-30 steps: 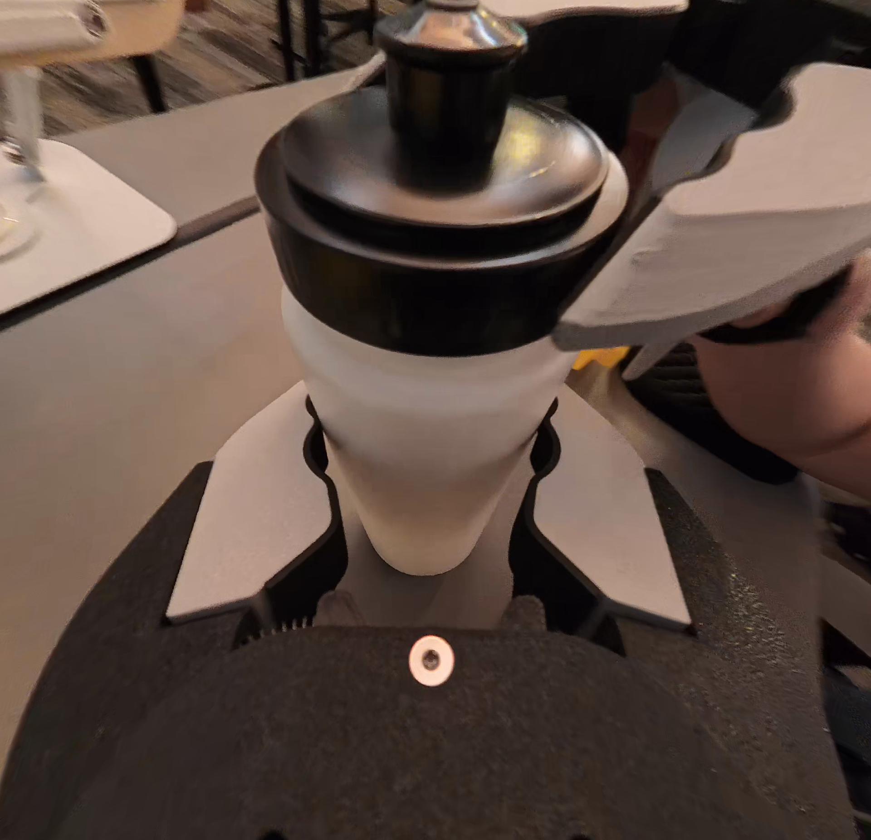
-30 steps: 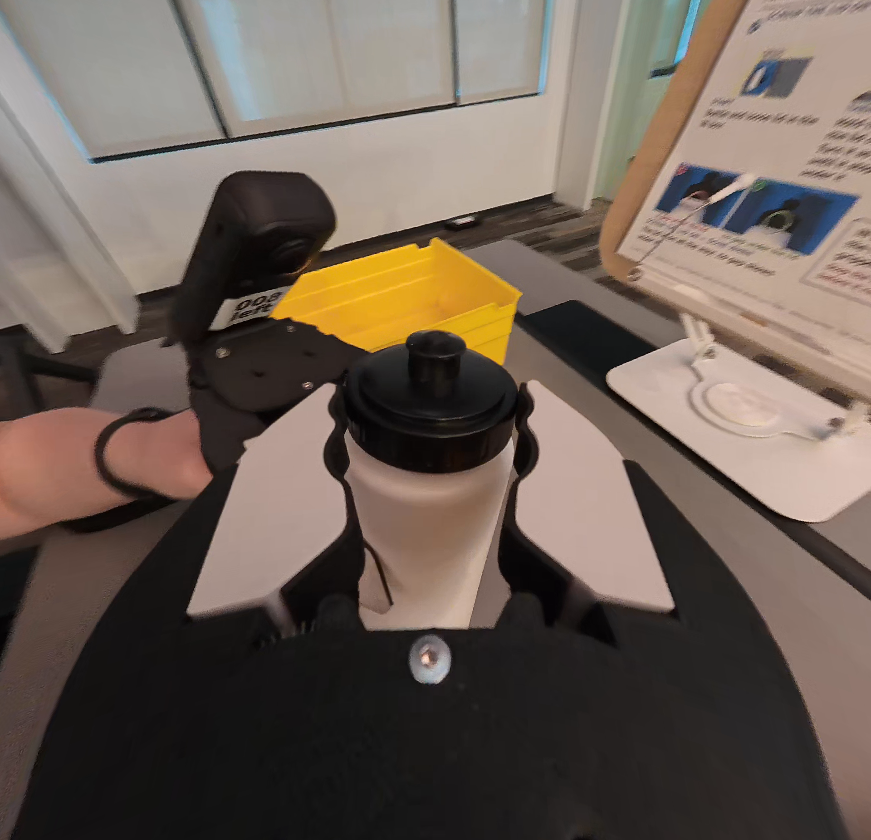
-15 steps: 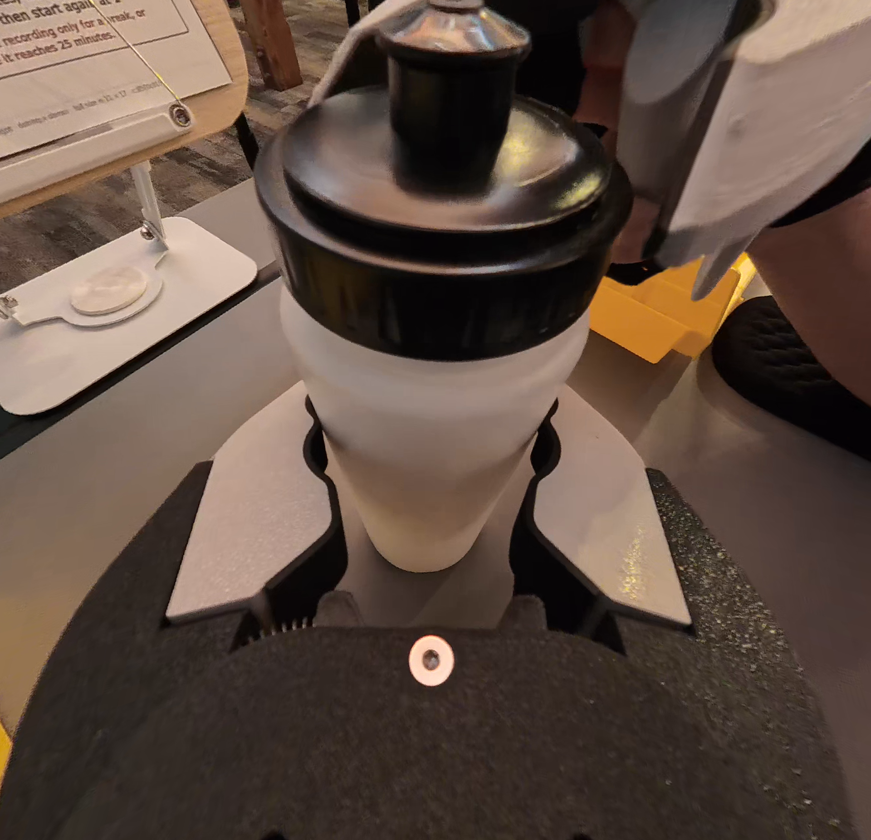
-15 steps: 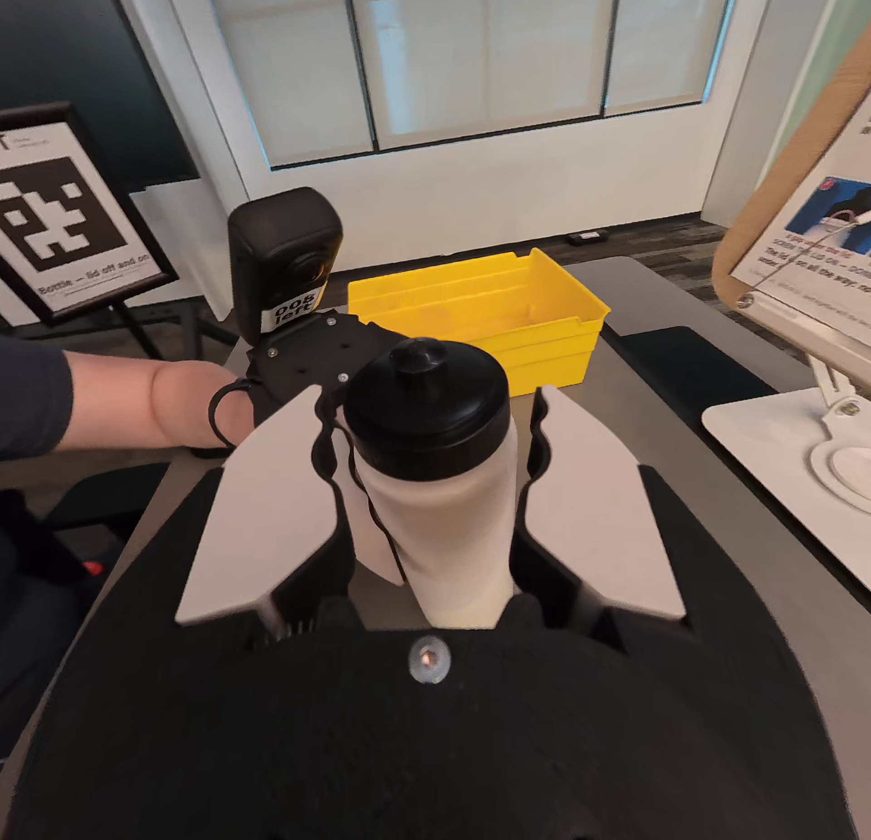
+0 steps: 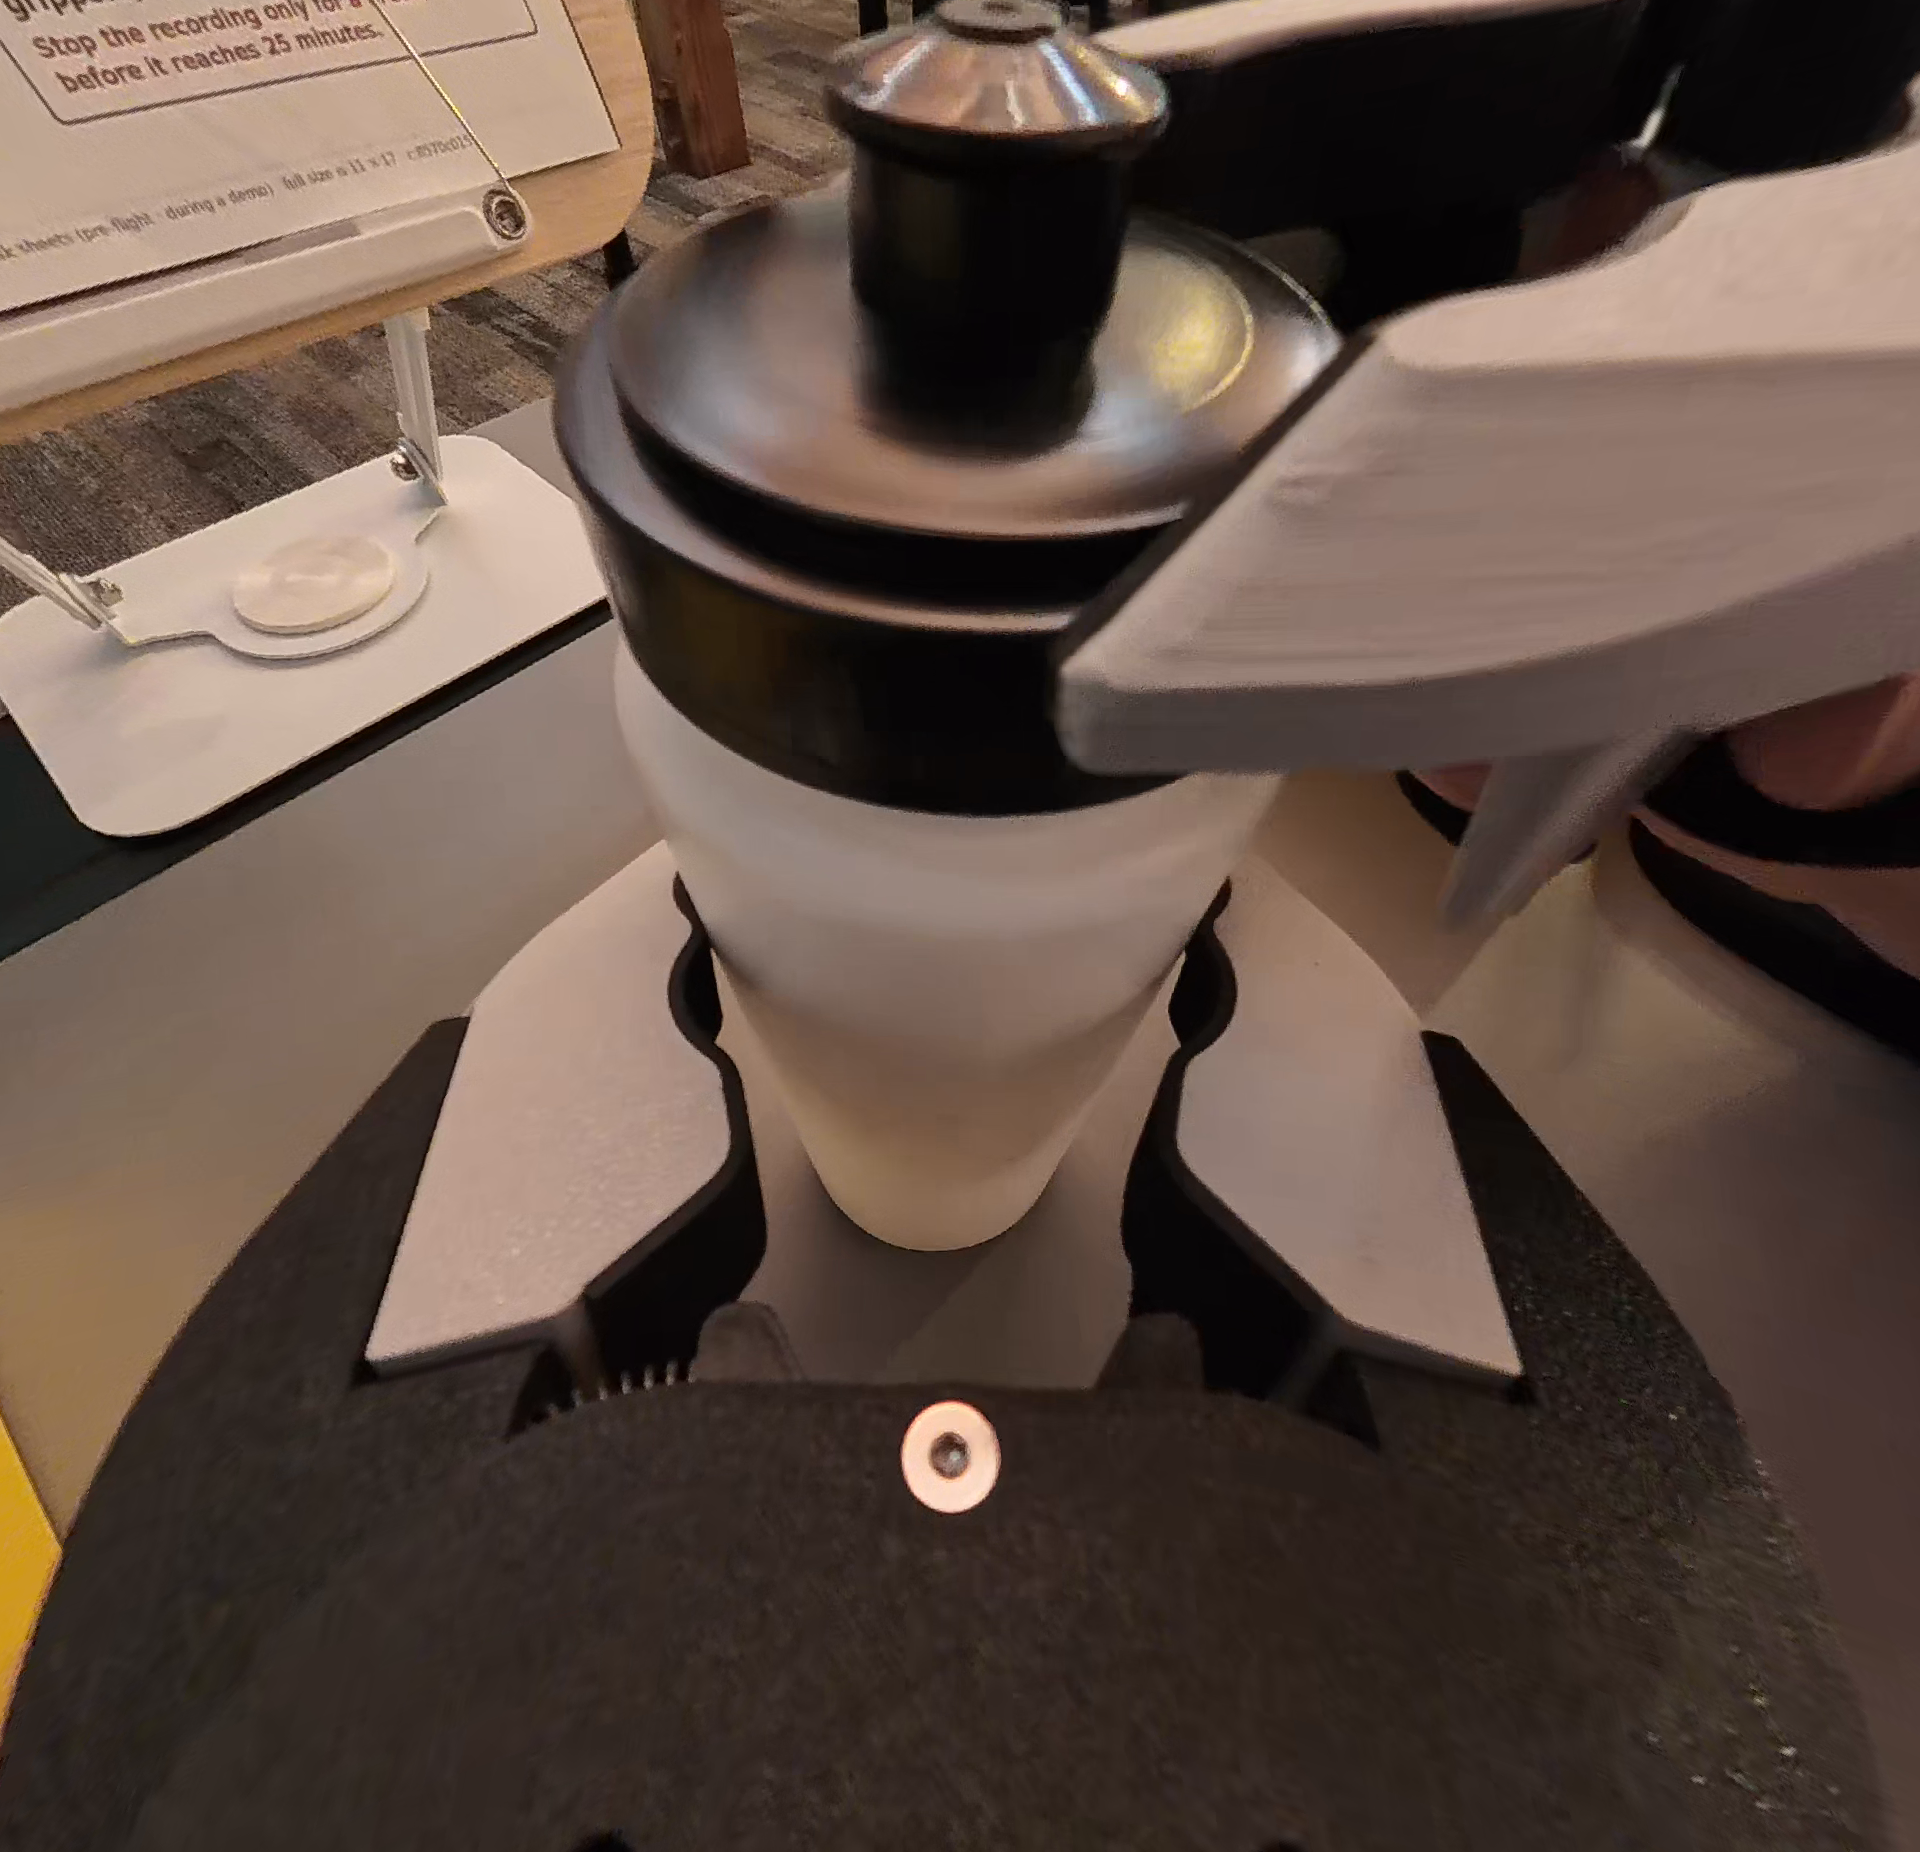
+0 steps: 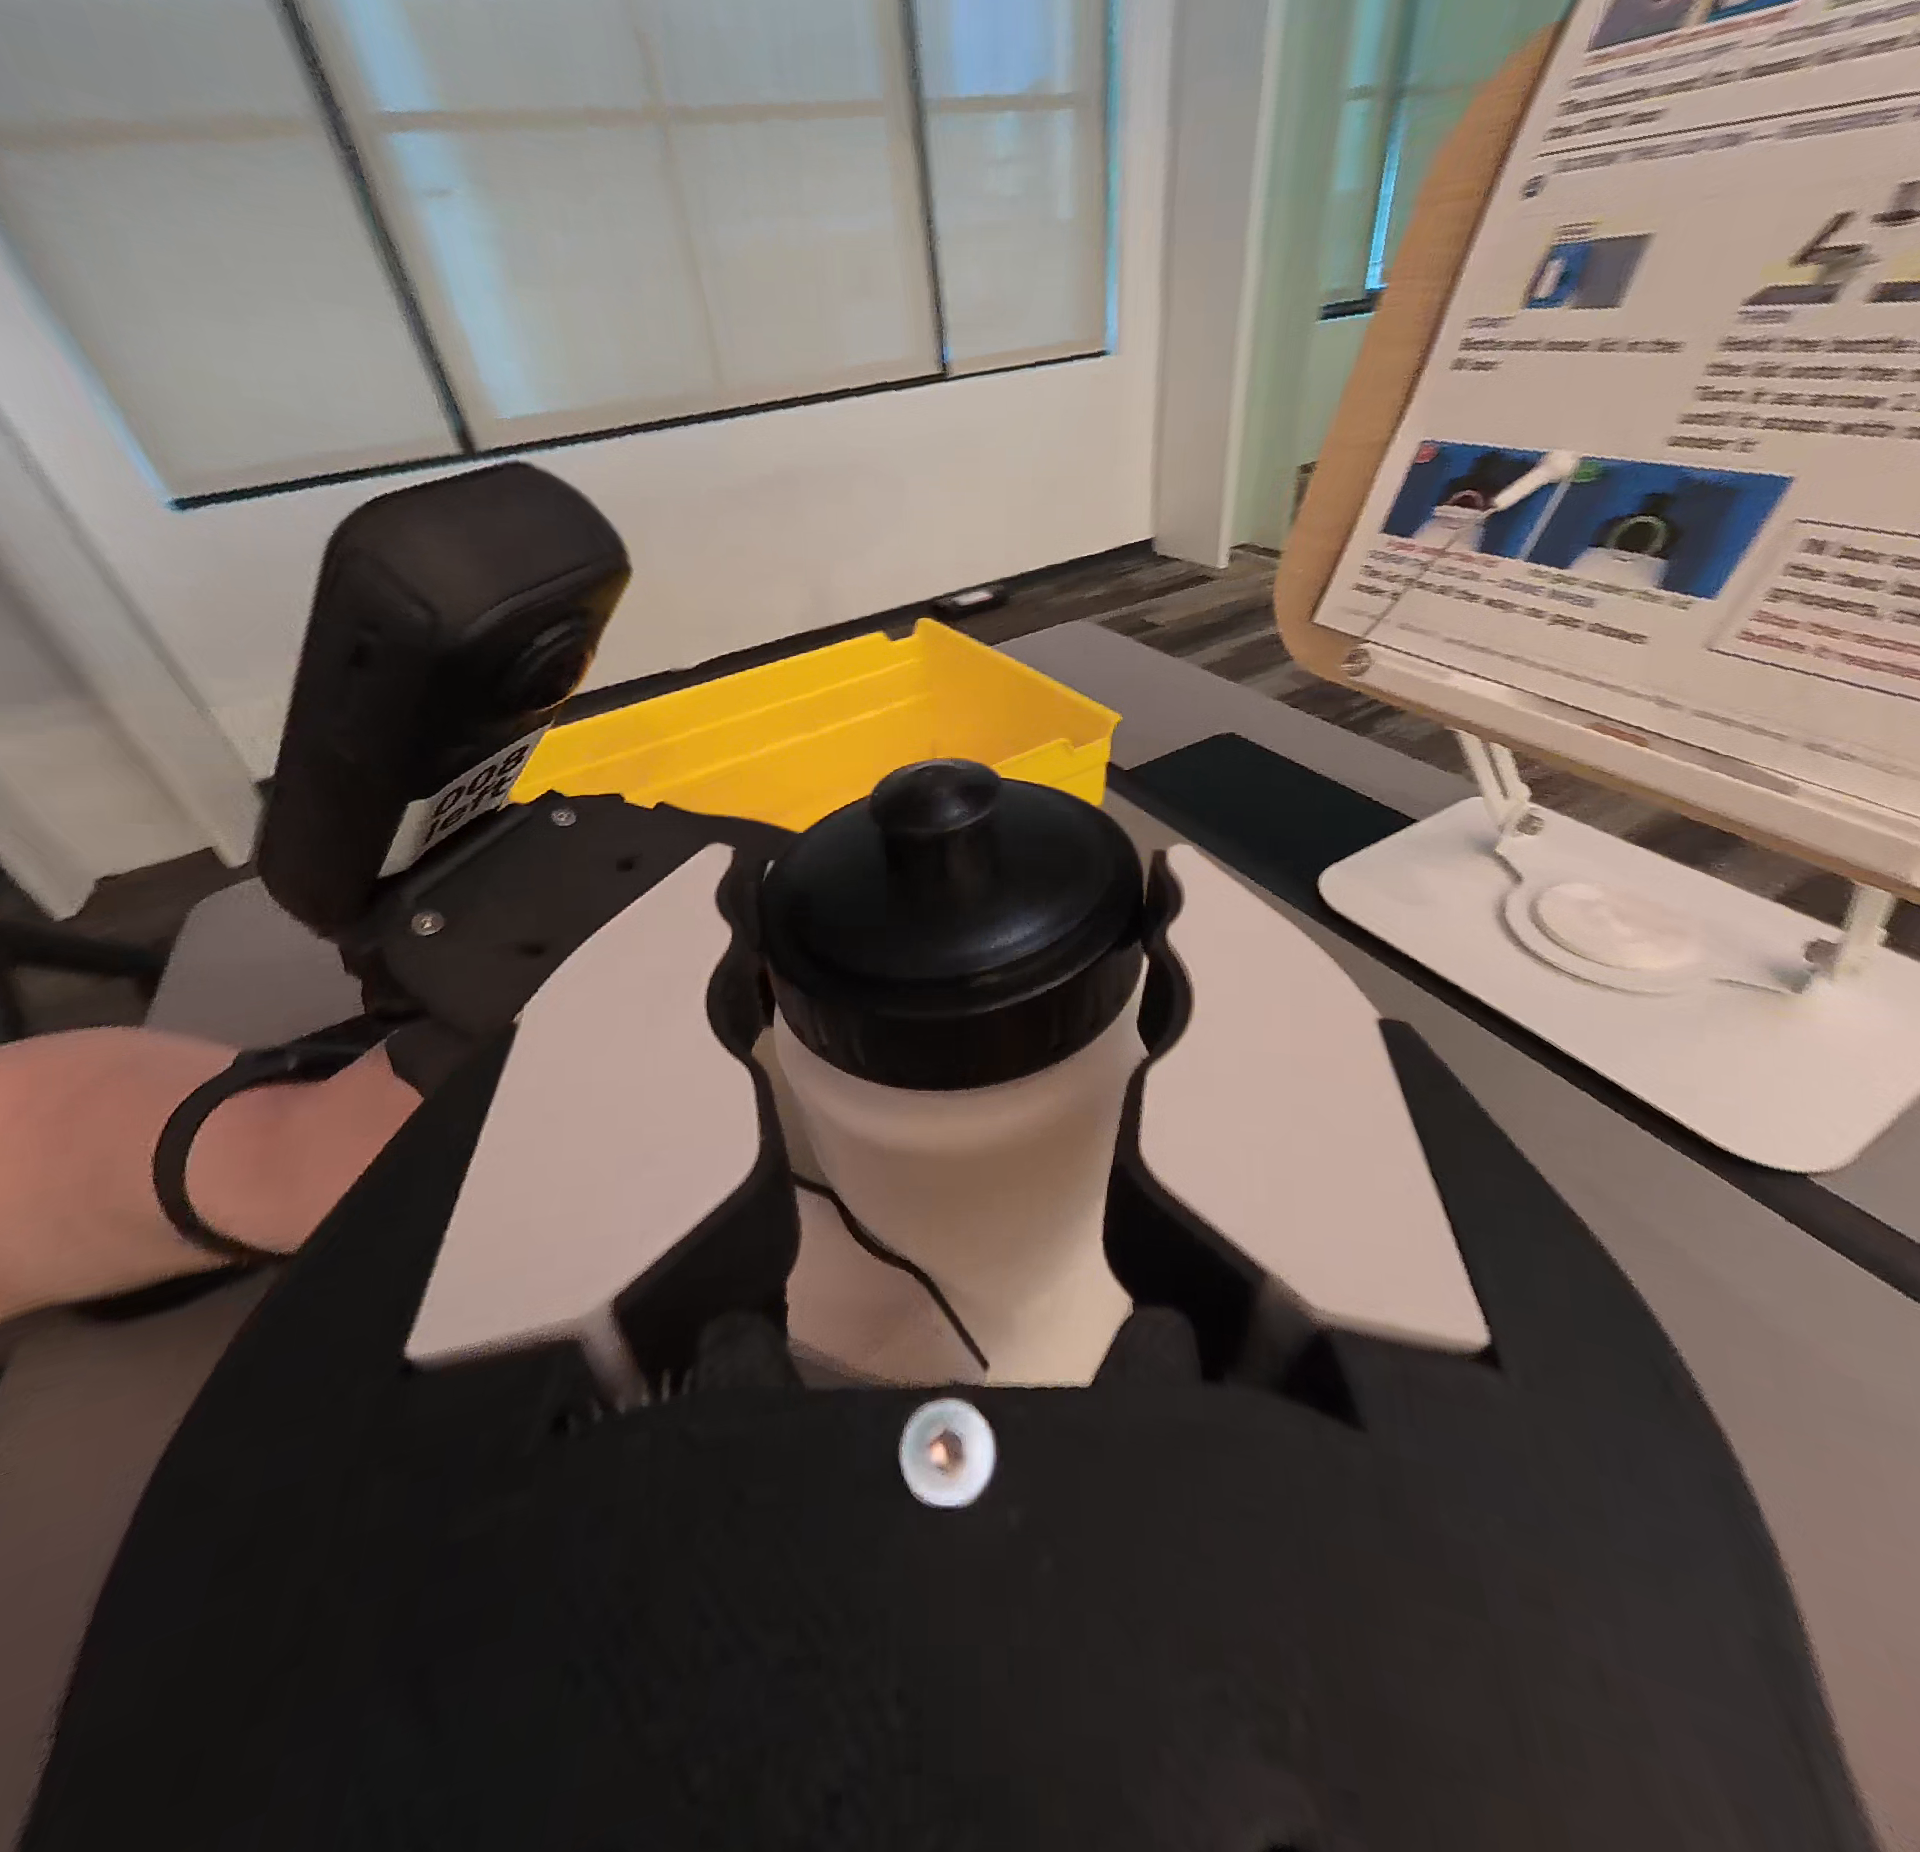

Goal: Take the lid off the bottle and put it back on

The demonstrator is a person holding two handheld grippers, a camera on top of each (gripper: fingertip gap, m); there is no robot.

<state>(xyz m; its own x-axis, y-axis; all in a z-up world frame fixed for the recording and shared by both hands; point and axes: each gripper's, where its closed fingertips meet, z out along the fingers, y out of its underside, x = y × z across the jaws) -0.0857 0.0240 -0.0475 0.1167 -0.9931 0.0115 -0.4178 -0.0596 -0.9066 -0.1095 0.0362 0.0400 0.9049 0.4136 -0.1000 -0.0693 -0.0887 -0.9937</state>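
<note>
The left gripper (image 5: pixel 951 981) clamps the white bottle (image 5: pixel 935 992) upright on the grey table (image 5: pixel 270 981) as the right gripper (image 6: pixel 951 929) closes on its black lid (image 6: pixel 951 935), seemingly mid-twist; the next move likely calls for steady turning.

**White bottle with its black lid on, held upright**

A white, frosted plastic bottle (image 5: pixel 940 981) stood upright, its base resting on a grey desk (image 5: pixel 260 971). Its body narrowed toward the base in the left wrist view and showed soft ridges below the neck. A glossy black screw lid (image 6: pixel 951 955) sat on the neck, with a ribbed rim, a domed top and a round pull-spout in the middle. The lid looked level and fully seated, though motion blur softened its edge. A thin dark line curved down the bottle's lower side in the right wrist view.
</note>
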